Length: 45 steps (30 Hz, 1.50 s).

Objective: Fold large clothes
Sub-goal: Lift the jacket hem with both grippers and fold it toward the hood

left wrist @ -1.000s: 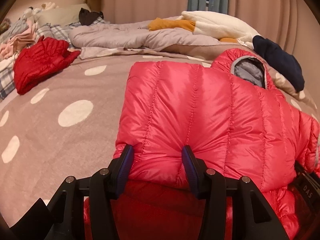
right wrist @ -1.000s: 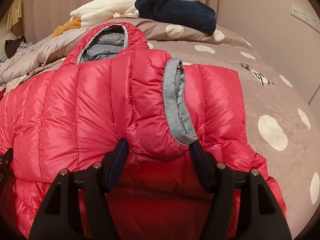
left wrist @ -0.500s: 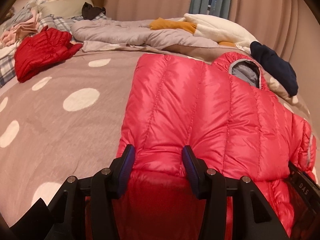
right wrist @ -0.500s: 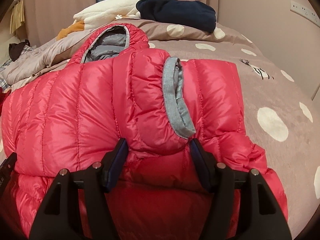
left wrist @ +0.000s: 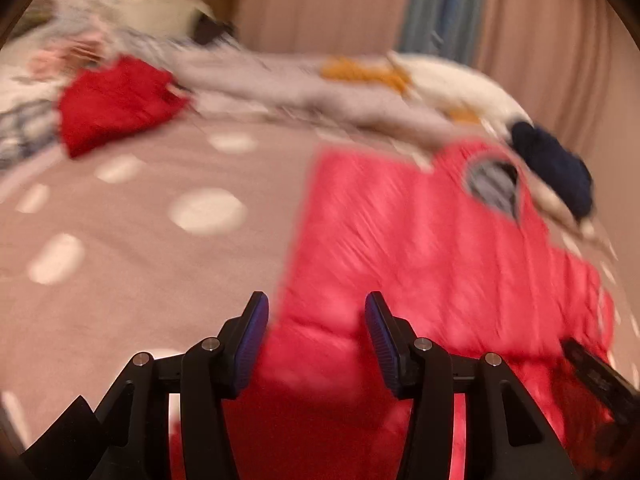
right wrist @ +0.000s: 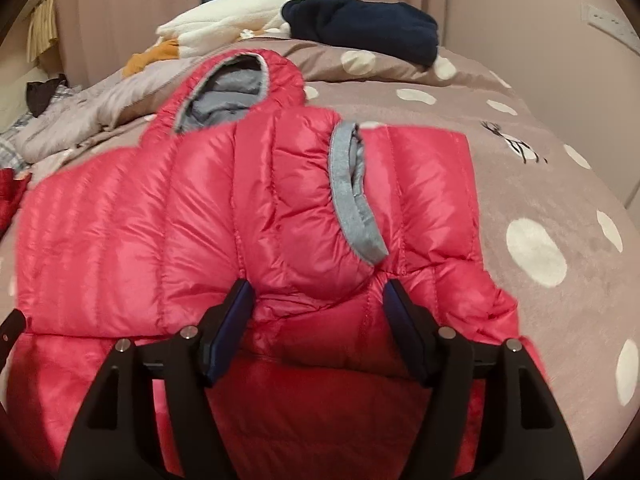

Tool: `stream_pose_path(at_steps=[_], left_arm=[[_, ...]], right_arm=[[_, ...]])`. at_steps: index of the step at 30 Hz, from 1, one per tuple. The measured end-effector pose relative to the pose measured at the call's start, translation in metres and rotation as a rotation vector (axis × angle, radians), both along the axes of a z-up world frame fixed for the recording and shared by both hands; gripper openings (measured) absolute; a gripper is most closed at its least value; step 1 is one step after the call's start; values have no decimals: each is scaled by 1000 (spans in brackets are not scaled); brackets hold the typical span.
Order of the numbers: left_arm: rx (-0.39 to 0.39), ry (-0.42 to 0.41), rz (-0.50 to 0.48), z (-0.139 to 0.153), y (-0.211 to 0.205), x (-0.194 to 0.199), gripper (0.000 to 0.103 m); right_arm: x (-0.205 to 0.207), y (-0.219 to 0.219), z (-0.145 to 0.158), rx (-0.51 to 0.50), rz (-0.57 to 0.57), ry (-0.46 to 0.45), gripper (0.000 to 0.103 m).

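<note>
A pink-red hooded puffer jacket (right wrist: 208, 216) lies back-up on the dotted bed cover, its grey-lined hood (right wrist: 228, 96) at the far end and one grey-cuffed sleeve (right wrist: 352, 196) folded across it. My right gripper (right wrist: 318, 304) is open above the jacket's near fold. The jacket also shows in the blurred left wrist view (left wrist: 420, 248). My left gripper (left wrist: 316, 320) is open over the jacket's near left edge and holds nothing.
A dark red jacket (left wrist: 116, 104) lies at the far left. A navy garment (right wrist: 360, 28), a white fleece (right wrist: 224, 20), a mustard piece (left wrist: 364, 74) and a grey quilt (left wrist: 280, 88) are piled at the bed's far end. A curtain and walls stand behind.
Both grippers have drawn back and risen a little from the jacket's near fold. The left wrist view has swung quickly and is now blurred. The jacket lies as before.
</note>
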State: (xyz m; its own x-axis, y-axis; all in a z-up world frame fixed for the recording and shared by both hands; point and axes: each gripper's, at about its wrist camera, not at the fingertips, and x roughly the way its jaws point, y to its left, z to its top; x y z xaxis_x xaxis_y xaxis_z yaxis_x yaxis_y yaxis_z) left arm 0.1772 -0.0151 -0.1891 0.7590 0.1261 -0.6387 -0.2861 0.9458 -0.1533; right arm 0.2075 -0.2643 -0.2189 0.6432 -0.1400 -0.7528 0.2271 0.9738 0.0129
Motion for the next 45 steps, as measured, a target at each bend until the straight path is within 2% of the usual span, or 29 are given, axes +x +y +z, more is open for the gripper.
stream_pose_path(at_steps=[2, 4, 5, 6, 7, 9, 10, 11, 13, 14, 16, 18, 20, 21, 23, 25, 26, 30, 33, 36, 37, 38, 39, 40, 43, 45], left_arm=[[12, -19, 109, 13, 14, -2, 50], [-6, -52, 164, 23, 28, 1, 52], [6, -46, 220, 30, 35, 5, 52], [25, -43, 270, 34, 41, 7, 52], [44, -54, 305, 37, 46, 7, 52], [113, -57, 418, 42, 58, 8, 52], [137, -53, 468, 43, 63, 9, 52], [158, -69, 509, 43, 71, 11, 52], [177, -81, 533, 41, 83, 17, 52], [185, -49, 572, 39, 91, 23, 52], [172, -26, 586, 33, 100, 30, 52], [159, -22, 559, 25, 104, 37, 52], [146, 25, 542, 15, 111, 47, 52], [137, 36, 554, 9, 115, 50, 52], [118, 64, 565, 3, 117, 55, 52], [99, 87, 549, -1, 119, 58, 52], [104, 81, 545, 1, 117, 56, 52], [111, 32, 533, 16, 108, 45, 52], [111, 8, 474, 24, 98, 37, 52], [135, -32, 423, 32, 81, 24, 52], [126, -36, 418, 33, 81, 23, 52], [91, -42, 402, 35, 79, 20, 52], [50, -50, 376, 36, 77, 19, 52], [14, -56, 354, 37, 76, 17, 52], [-53, -55, 267, 40, 62, 8, 52], [-39, -76, 251, 44, 52, -1, 55]], right_arm=[[4, -3, 23, 18, 20, 0, 69], [7, -5, 58, 6, 47, -81, 73], [11, -4, 76, -14, 66, -126, 78], [19, -3, 92, -37, 82, -152, 94], [36, -3, 110, -65, 102, -162, 103], [69, 0, 131, -110, 153, -194, 103], [91, 2, 136, -155, 169, -171, 103], [112, 4, 137, -196, 172, -143, 103], [157, 11, 135, -279, 215, -111, 103], [183, 15, 128, -334, 248, -82, 103], [230, 18, 107, -423, 233, -10, 103], [264, 17, 87, -431, 222, 26, 103], [296, 14, 60, -397, 214, 52, 102], [311, 14, 45, -370, 201, 74, 100], [331, 7, 18, -306, 159, 106, 75], [341, -6, 5, -188, 79, 144, 2], [338, -11, 9, -143, 49, 117, 8], [285, -10, 69, -133, 80, -83, 7], [199, -11, 133, -80, 168, -203, 7], [119, -12, 158, -70, 235, -256, 13], [87, -12, 156, -78, 239, -247, 13], [68, -12, 152, -89, 237, -221, 19], [50, -11, 145, -95, 230, -187, 38], [30, -14, 133, -82, 199, -176, 51], [-5, -23, 110, -15, 122, -169, 54], [-20, -28, 96, 46, 83, -152, 55]])
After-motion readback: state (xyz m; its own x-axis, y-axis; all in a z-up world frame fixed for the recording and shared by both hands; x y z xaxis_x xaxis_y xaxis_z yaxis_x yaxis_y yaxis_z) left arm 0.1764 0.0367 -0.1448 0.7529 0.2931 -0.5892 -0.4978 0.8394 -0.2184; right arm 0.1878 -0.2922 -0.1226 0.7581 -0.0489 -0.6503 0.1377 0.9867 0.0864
